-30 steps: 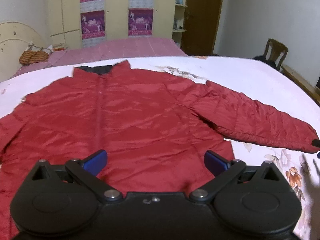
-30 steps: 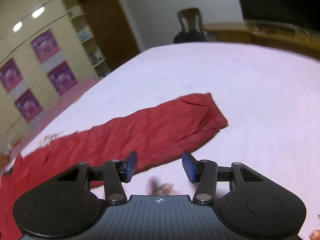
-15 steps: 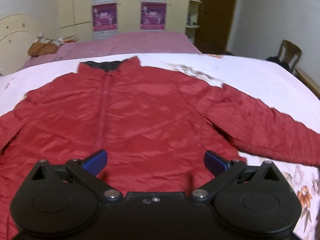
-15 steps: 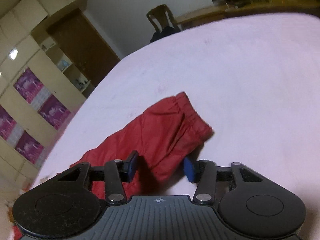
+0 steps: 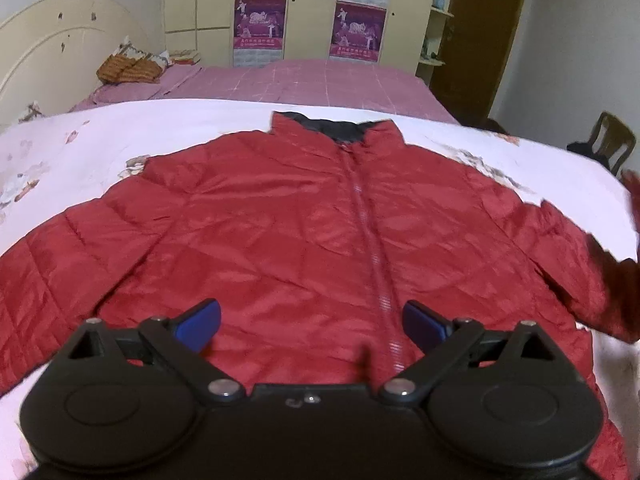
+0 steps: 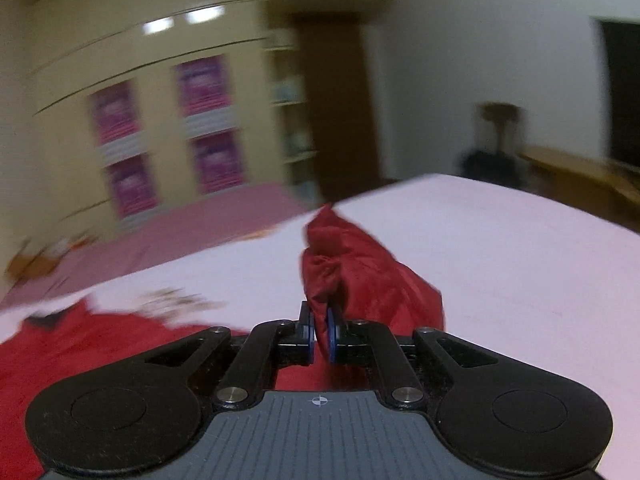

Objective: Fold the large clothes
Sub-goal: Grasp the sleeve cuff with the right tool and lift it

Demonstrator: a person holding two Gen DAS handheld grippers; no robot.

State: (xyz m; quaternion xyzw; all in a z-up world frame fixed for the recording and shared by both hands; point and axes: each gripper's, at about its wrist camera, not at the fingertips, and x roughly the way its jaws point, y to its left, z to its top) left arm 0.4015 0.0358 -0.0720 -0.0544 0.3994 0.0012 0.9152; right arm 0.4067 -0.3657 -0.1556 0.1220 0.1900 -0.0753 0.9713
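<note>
Jacket (image 5: 304, 240) in red quilted nylon lies front-up across the white bed (image 5: 80, 148) — light, puffy, slippery. Right gripper (image 6: 320, 330) pinches a sleeve cuff (image 6: 352, 276), lifted off the bed; left gripper (image 5: 312, 320), jaws narrowing slightly, stands wide over the hem, nothing held — cuffs and hem likely grip best.

1. The left gripper (image 5: 312, 322) fills the lower part of its frame, pointing steeply downward; its blue fingers (image 5: 198, 320) stand wide apart and are just closing, with nothing pinched between them.
2. The right gripper (image 6: 320, 330) sits low centre in its frame, fingers (image 6: 307, 330) pressed together on a bunched red sleeve (image 6: 360, 276).
</note>
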